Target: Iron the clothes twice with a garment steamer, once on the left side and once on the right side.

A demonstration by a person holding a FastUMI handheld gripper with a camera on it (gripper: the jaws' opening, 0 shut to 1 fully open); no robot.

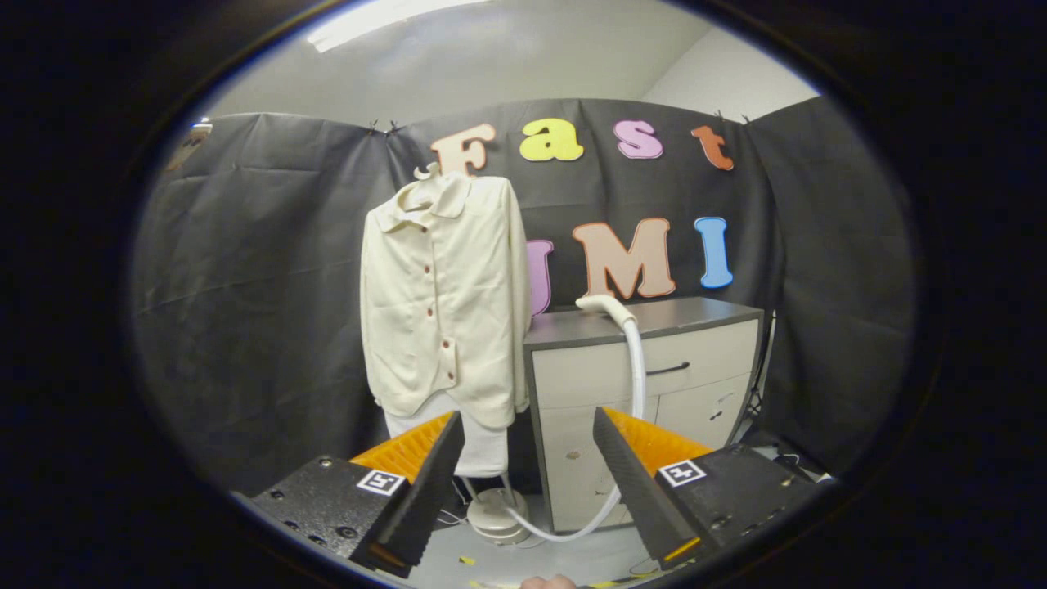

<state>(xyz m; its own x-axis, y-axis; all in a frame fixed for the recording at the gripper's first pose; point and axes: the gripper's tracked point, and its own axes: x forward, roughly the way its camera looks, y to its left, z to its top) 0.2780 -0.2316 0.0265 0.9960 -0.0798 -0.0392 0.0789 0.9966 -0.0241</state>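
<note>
- The gripper (527, 483) sits wide open with nothing held, well back from everything.
- One garment steamer: its head (604, 308) rests on top of the grey cabinet (703, 315), and the white hose (636, 372) loops down to the round base (496, 514) on the floor just beyond the fingers.
- Probably light, rigid plastic; best grabbed on the handle neck just behind the head. The hose will likely drag and tug a bit.
- One cream button-up shirt (446, 303) hangs beside the cabinet over a white garment (483, 446). Soft, so it'll likely swing when pressed.
- One cabinet, one drawer handle (667, 370).
</note>
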